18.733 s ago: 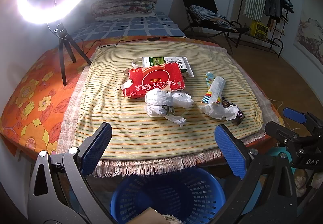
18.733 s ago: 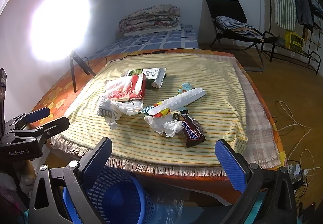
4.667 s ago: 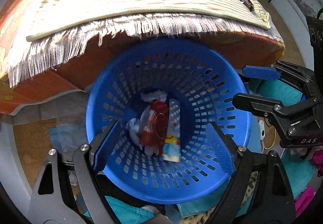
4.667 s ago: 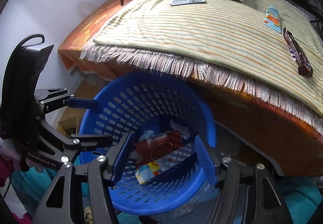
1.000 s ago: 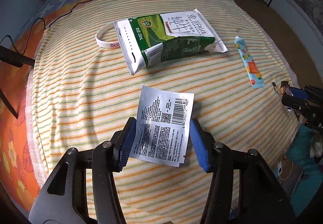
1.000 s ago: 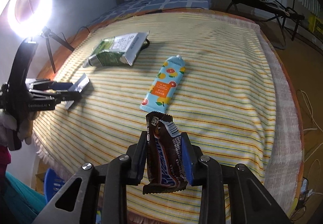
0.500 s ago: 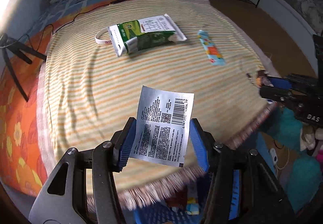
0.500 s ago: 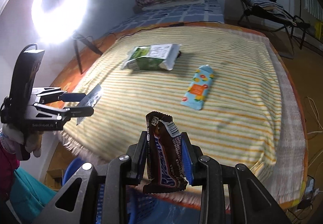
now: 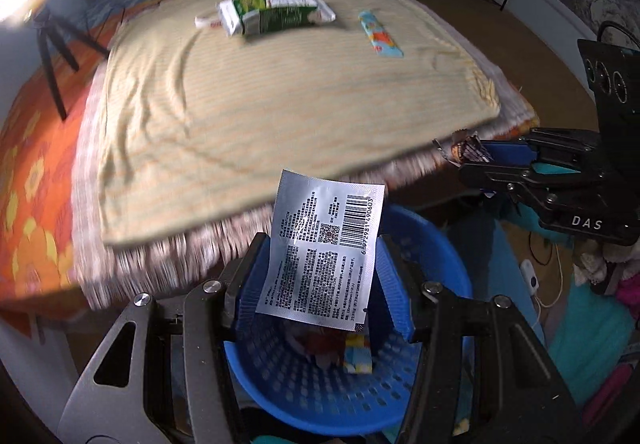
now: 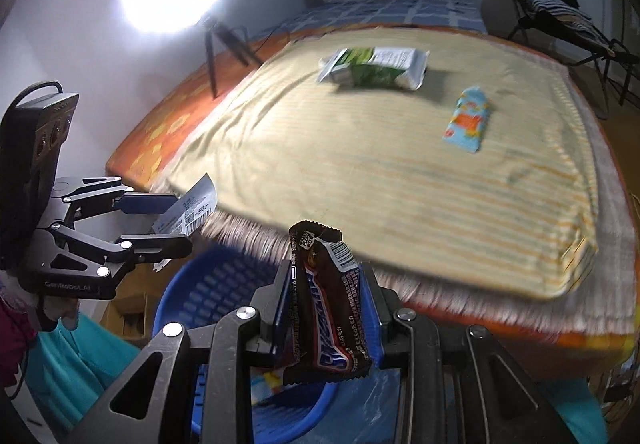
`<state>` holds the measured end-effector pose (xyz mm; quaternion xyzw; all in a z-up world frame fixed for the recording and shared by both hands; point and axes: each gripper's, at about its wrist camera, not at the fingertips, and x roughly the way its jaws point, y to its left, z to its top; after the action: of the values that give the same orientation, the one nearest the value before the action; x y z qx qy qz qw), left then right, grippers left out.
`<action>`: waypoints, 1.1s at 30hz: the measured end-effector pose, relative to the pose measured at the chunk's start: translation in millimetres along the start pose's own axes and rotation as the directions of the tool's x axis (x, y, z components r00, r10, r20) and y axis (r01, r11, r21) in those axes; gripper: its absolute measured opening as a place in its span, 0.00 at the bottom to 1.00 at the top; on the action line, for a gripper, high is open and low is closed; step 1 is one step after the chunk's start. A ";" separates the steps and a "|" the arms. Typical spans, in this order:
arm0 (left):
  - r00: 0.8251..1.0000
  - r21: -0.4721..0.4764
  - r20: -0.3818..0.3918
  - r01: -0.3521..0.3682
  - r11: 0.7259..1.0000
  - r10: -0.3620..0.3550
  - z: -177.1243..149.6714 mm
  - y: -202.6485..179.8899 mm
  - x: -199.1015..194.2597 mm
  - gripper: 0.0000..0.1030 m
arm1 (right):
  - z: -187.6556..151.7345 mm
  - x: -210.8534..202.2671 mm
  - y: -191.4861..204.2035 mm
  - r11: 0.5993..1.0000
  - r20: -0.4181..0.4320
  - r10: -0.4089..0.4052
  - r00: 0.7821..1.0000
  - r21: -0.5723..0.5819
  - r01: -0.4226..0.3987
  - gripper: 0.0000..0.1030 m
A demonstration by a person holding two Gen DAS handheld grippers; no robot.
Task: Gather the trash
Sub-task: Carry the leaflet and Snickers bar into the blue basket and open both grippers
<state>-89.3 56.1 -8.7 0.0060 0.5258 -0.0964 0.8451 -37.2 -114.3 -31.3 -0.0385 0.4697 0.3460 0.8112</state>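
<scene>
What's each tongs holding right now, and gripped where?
Left tongs: silver packet, pinched at its lower side edges. Right tongs: brown candy wrapper, clamped around its middle.

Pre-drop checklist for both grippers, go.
1. Left gripper grips the silver sachet: ok, clamped between its fingers.
2. Right gripper grips the chocolate bar wrapper: ok, held upright.
3. Sachet over the blue basket: ok, the basket opening lies right below it.
4. Wrapper over the basket: cannot tell; the rim shows below and left of it, alignment unclear.
5. Basket has room: ok, only a few pieces lie at the bottom.
6. Trash still on the striped cloth: not ok, the green carton and blue packet remain.
</scene>
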 end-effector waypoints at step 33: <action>0.986 -0.014 -0.168 -0.027 1.000 0.024 -75.2 -8.2 61.1 0.58 | -55.3 55.4 31.5 0.999 -0.181 0.025 0.983 -0.031 -0.031 0.40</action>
<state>-131.2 46.8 -95.9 0.0142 0.5956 -0.0806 0.7991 -79.0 -82.8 -97.4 -0.0768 0.5357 0.3603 0.7598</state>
